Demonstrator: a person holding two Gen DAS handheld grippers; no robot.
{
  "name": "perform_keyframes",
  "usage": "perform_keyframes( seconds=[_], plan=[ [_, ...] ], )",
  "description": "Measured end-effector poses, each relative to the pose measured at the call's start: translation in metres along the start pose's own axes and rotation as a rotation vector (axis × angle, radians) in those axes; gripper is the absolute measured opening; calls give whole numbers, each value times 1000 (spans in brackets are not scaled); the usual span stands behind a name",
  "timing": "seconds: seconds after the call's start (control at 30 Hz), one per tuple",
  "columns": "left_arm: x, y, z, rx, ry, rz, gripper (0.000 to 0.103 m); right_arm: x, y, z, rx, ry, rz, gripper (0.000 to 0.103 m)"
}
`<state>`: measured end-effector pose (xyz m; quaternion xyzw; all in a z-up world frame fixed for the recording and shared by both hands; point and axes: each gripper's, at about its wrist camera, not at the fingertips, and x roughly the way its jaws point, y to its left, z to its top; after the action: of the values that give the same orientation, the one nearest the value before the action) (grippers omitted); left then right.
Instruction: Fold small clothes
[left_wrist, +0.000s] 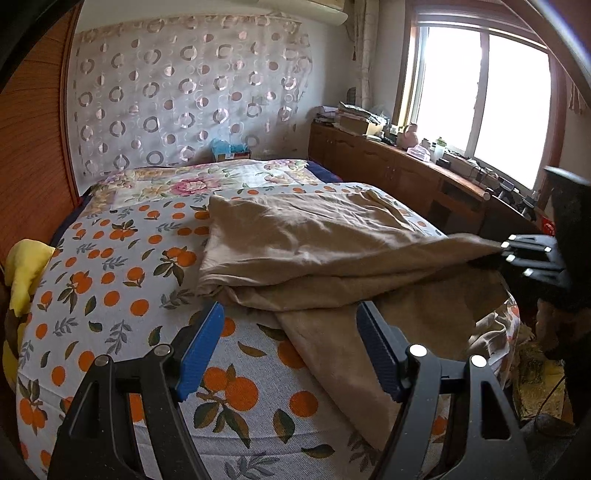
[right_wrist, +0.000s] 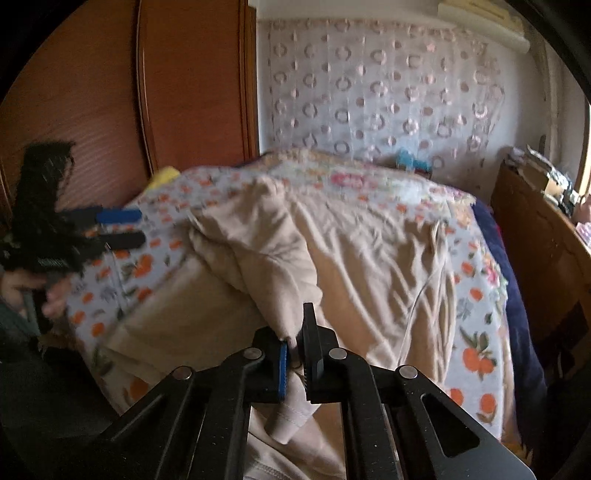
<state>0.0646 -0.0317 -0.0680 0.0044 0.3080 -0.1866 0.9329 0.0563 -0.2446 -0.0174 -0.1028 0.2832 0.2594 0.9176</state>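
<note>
**Right Gripper Clamped on Garment Edge – Fold Under Way**

Nearest the right wrist camera, the right gripper (right_wrist: 295, 350) has its jaws closed on a ribbed edge of the beige garment (left_wrist: 314, 240), probably a cuff. The cloth rises from the bed (left_wrist: 110, 277) in a taut ridge toward the clamp – a hold suited to carrying that edge across for a fold.

The left gripper (left_wrist: 288, 332) stands wide with nothing between its fingers (left_wrist: 201, 347). It hovers over the orange-print bedspread just beside the garment's near edge, likely ready to pin or take a second corner.

Farther back, the garment's body lies spread and creased mid-bed. Beyond it are the floral quilt (left_wrist: 192, 184), then the curtain (left_wrist: 184, 92).
</note>
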Motion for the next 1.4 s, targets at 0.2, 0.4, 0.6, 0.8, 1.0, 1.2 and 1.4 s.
perform_keyframes(
  seconds=[0.2,0.4,0.6,0.8,1.0,1.2,1.4],
  plan=[
    [-1,-7,-1,7,-6,-6,75,-37,-6,1,31,-73,-12,6],
    [-4,-9,2,9,-17,-6,75,-69,-19,-15,66,-51,-74,6],
    [-5,-13,3,6,-25,-9,75,-71,-32,-44,105,45,-127,6],
    [-5,-13,4,10,-26,-7,75,-55,-36,-65,139,112,-142,6],
    [-4,-14,4,9,-26,-7,75,-53,-41,-60,138,147,-155,14],
    [-4,-15,4,11,-26,-4,75,-74,-42,-45,152,85,-197,52],
    [-4,-14,3,7,-28,-1,75,-75,-30,-25,98,29,-188,63]
  ],
)
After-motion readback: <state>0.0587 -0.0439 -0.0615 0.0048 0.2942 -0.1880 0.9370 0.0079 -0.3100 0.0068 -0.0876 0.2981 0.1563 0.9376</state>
